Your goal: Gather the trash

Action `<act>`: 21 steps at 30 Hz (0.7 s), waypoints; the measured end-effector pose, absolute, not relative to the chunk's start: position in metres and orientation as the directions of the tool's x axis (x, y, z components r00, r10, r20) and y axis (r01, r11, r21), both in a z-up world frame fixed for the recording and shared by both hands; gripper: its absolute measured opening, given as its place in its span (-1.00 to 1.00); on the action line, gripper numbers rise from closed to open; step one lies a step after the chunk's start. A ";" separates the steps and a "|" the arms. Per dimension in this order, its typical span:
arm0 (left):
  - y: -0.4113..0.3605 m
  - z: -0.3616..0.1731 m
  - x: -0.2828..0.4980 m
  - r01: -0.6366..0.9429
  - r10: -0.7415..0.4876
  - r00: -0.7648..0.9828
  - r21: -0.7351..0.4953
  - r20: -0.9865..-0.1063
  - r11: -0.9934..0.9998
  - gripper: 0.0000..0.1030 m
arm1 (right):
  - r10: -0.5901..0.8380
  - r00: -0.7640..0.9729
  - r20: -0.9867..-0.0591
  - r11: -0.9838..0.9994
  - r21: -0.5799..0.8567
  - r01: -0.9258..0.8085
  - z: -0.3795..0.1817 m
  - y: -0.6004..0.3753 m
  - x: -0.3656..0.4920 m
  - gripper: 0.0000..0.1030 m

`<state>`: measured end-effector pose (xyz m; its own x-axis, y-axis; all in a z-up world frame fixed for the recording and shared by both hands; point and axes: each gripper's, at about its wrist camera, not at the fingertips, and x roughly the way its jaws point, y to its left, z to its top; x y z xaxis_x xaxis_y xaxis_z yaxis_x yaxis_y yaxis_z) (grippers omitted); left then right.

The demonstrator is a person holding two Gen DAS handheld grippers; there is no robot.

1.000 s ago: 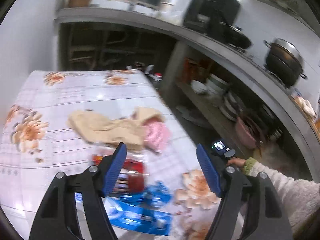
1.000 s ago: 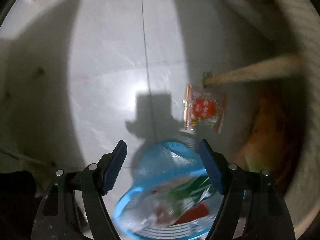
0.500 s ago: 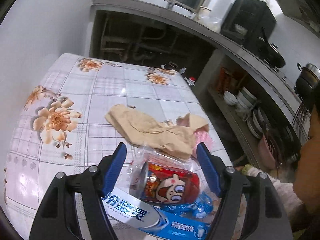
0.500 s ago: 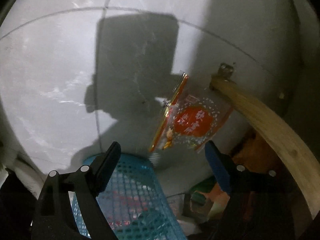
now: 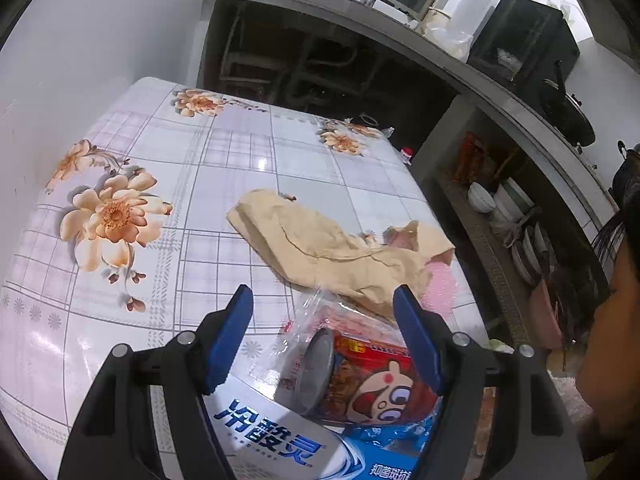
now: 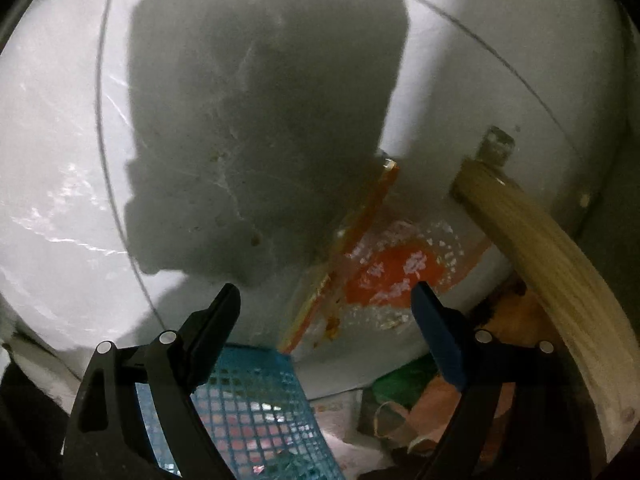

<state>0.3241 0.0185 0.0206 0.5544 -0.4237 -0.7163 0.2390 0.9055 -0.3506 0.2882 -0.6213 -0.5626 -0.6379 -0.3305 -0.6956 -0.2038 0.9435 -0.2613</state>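
In the left wrist view my left gripper (image 5: 322, 308) is open over the floral table (image 5: 160, 184). Between its fingers lie a red cartoon can (image 5: 360, 380) in clear plastic and a blue and white toothpaste box (image 5: 280, 440). A beige cloth (image 5: 324, 248) lies beyond them. In the right wrist view my right gripper (image 6: 326, 306) is open close above the white tile floor (image 6: 60, 160). An orange snack wrapper (image 6: 384, 264) lies flat on the floor between and just beyond the fingers. A blue mesh basket (image 6: 256, 408) with trash in it sits below the gripper.
A wooden table leg (image 6: 532, 248) stands right of the wrapper, with more litter (image 6: 416, 412) at its base. A kitchen counter (image 5: 480, 76) and shelves with bowls (image 5: 504, 204) run along the table's right. A person's head (image 5: 612, 340) is at the right edge.
My right gripper has dropped close to the floor toward the orange wrapper, which now looms large. My left gripper has shifted over the table so the can and box sit between its fingers.
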 end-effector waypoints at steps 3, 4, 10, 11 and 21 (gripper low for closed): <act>0.018 0.017 0.327 0.234 -0.416 0.552 -0.345 -0.723 0.909 0.36 | -0.325 -0.639 -0.697 0.946 -0.240 -0.219 -0.569 -0.622 0.283 0.62; 0.017 0.016 0.327 0.234 -0.414 0.552 -0.342 -0.724 0.910 0.36 | -0.312 -0.644 -0.699 0.950 -0.232 -0.209 -0.568 -0.625 0.282 0.62; 0.014 0.010 0.331 0.236 -0.412 0.542 -0.337 -0.733 0.911 0.36 | -0.287 -0.631 -0.721 0.958 -0.214 -0.192 -0.565 -0.636 0.277 0.59; 0.014 0.010 0.331 0.238 -0.413 0.542 -0.338 -0.731 0.910 0.36 | -0.279 -0.628 -0.727 0.960 -0.205 -0.190 -0.565 -0.638 0.274 0.54; 0.018 0.004 0.331 0.233 -0.411 0.543 -0.339 -0.732 0.911 0.36 | -0.189 -0.631 -0.752 0.982 -0.146 -0.120 -0.554 -0.643 0.266 -0.01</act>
<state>0.3310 0.0178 0.0040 0.5431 -0.4113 -0.7320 0.2327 0.9114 -0.3395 0.2664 -0.6430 -0.5543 -0.6312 -0.1890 -0.7523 -0.1200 0.9820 -0.1460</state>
